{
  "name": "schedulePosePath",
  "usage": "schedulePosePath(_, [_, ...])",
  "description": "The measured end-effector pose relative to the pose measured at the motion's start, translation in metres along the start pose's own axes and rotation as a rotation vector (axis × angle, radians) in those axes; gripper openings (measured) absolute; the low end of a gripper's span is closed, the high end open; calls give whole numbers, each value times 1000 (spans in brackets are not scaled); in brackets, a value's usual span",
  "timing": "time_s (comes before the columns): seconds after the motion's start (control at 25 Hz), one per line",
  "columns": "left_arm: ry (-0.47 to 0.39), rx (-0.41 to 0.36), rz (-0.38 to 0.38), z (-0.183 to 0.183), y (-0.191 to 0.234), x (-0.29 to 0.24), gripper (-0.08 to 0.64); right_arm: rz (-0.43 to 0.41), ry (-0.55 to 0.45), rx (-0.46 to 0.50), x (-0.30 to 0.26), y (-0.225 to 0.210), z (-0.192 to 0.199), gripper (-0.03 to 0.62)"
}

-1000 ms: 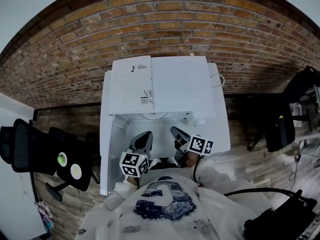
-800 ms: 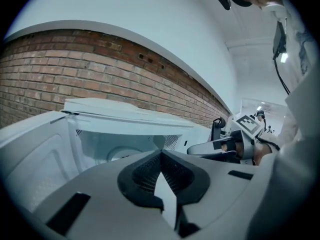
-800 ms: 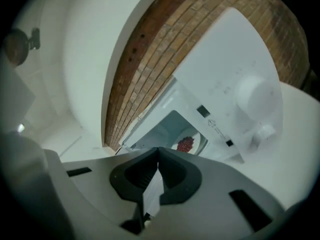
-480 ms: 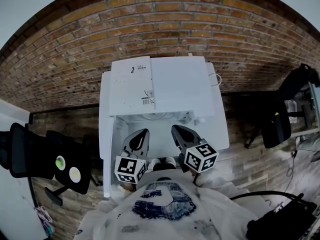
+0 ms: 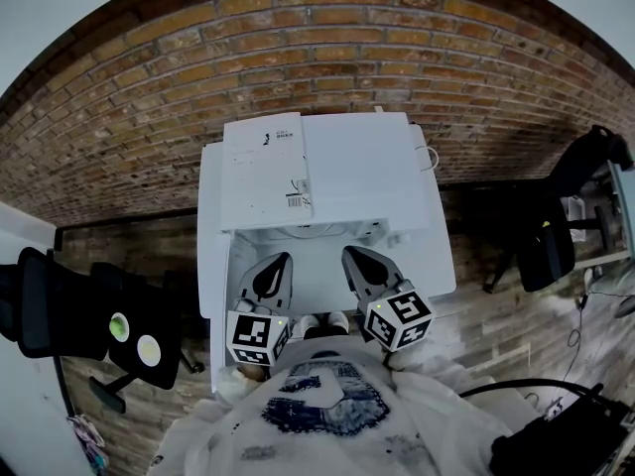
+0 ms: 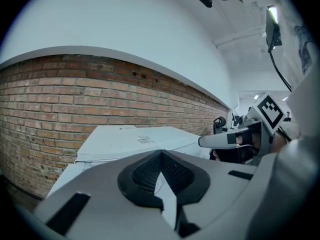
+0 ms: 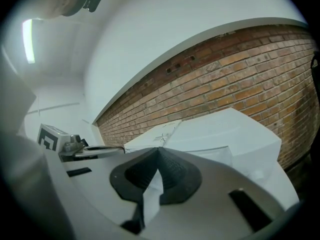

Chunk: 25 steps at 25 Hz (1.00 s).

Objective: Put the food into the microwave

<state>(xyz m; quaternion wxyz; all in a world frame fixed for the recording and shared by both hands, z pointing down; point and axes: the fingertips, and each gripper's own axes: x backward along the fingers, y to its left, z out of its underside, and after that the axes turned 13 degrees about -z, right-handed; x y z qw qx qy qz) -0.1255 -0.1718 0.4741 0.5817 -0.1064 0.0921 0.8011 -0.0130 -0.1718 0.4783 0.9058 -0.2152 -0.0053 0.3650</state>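
Note:
A white microwave [image 5: 347, 172] stands against the brick wall, with a flat white carton [image 5: 263, 167] lying on its top at the left. Its front looks open, with a white panel [image 5: 211, 286] hanging at the left. No food shows in any view. My left gripper [image 5: 273, 271] and right gripper [image 5: 357, 264] hang side by side in front of the opening, both shut and holding nothing. In the left gripper view the jaws [image 6: 160, 155] meet below the microwave's top [image 6: 135, 140]. The right gripper view shows the same, with the jaws [image 7: 159, 151] in front of the microwave [image 7: 225, 131].
A brick wall [image 5: 327, 38] runs behind the microwave. Black office chairs stand at the left [image 5: 79, 310] and at the right [image 5: 556, 251]. Wooden flooring [image 5: 496, 310] lies to the right. The person's white printed shirt [image 5: 317, 405] fills the bottom of the head view.
Both grippers have drawn back a little toward the person and stand more level with each other. Both stay shut.

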Motion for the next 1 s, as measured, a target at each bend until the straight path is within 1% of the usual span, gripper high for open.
schedulePosePath(0.6, [-1,18,17,2,1,0,8,-6,10,1,-4,5,5,12])
schedulePosePath(1.0, [-1,20,11,3,5,1,8,-2,12,3,-5,6,5,12])
